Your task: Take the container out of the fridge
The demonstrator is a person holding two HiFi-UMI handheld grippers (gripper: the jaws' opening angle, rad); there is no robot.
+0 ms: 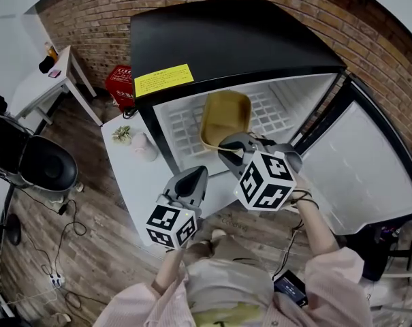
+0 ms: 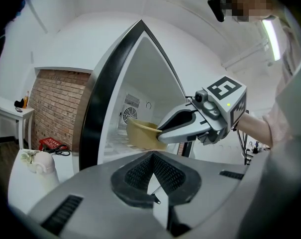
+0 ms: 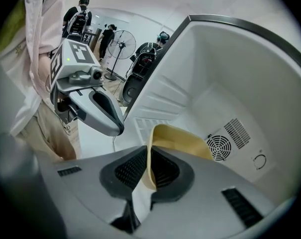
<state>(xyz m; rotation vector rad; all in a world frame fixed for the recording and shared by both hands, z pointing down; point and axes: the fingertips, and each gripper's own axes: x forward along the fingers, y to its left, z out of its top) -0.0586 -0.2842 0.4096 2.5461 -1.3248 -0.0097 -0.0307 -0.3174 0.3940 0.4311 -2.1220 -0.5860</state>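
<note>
Pinching the container (image 3: 182,142) by its rim in my right gripper (image 3: 149,172), I want a level, straight pull out of the fridge (image 1: 226,43); left gripper (image 2: 151,169) closed, empty.

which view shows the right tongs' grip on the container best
right gripper view: the container's rim sits pinched between the right tongs. head view shows the container from above, grip hidden. left gripper view shows it side-on, small.
</note>
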